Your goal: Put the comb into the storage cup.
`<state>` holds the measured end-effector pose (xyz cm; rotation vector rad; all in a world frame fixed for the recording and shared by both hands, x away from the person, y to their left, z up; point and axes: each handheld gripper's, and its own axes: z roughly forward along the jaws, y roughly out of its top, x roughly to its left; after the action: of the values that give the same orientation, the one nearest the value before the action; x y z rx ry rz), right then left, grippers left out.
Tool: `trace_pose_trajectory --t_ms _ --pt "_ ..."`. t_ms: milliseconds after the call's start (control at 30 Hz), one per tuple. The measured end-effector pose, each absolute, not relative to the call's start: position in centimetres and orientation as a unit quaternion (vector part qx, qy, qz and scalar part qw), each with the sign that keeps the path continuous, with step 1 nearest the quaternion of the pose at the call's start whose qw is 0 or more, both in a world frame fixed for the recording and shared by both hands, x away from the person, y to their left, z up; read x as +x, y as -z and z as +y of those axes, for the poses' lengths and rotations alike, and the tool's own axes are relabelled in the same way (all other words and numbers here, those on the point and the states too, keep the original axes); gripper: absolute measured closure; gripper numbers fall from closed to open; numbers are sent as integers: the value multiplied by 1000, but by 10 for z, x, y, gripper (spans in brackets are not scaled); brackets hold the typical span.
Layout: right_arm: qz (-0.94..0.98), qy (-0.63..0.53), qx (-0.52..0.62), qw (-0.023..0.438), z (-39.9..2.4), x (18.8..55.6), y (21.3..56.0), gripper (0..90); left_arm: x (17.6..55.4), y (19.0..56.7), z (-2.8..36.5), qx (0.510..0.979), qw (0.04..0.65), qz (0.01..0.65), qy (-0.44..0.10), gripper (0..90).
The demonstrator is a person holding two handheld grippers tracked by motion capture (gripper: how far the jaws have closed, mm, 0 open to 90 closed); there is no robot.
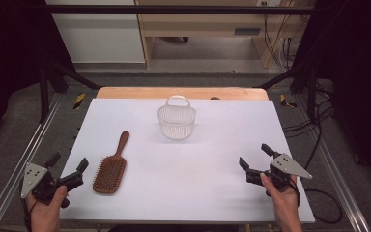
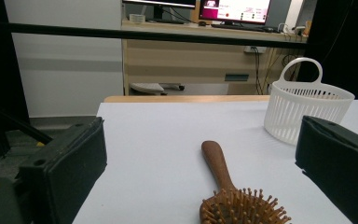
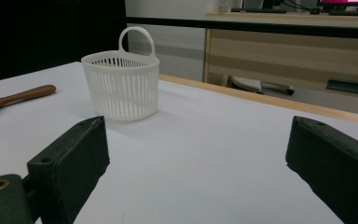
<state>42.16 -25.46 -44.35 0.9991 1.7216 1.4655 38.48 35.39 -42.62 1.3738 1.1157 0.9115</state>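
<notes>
So the white table [image 1: 183, 164] is mostly bare, with a white slatted basket [image 1: 176, 121] upright near the far middle, probably as a drop-off spot. The wooden hairbrush [image 1: 111, 166] lies bristles-up at front left, just beside the left gripper [image 1: 68, 170]. That gripper and the right gripper [image 1: 256, 157] both sit wide open and empty at the near corners, looks like a ready pose.

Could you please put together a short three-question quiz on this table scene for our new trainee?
1. True or false: the wooden hairbrush lies inside the white basket.
2. Which gripper is nearer the hairbrush: A) left gripper B) right gripper?
3. Fill in: both grippers have their jaws ____.

Key:
1. False; the brush lies on the white table, bristles up, apart from the basket.
2. A.
3. Open, with nothing between them.
</notes>
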Motion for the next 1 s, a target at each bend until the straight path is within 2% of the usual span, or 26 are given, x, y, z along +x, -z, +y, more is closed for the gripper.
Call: trace_pose_trajectory --t_ms 300,467,500,567,867,967,1000 --pt "651 -564 385 332 -256 421 444 58 386 425 354 571 551 481 -372 32" --pt "654 -560 385 332 -254 421 444 58 390 421 349 579 531 500 -364 49" --pt "655 -560 383 333 -253 421 444 58 392 420 348 579 529 502 -363 95" --pt "655 -560 383 333 -253 421 444 58 396 418 347 583 524 503 -364 98" --pt "655 -558 385 333 -254 421 446 60 421 412 330 633 510 468 -346 238" --pt "655 -559 386 332 -253 420 446 60 426 413 326 640 506 470 -338 246" --pt "656 -558 385 333 -253 421 446 60 430 413 324 644 501 474 -330 284"
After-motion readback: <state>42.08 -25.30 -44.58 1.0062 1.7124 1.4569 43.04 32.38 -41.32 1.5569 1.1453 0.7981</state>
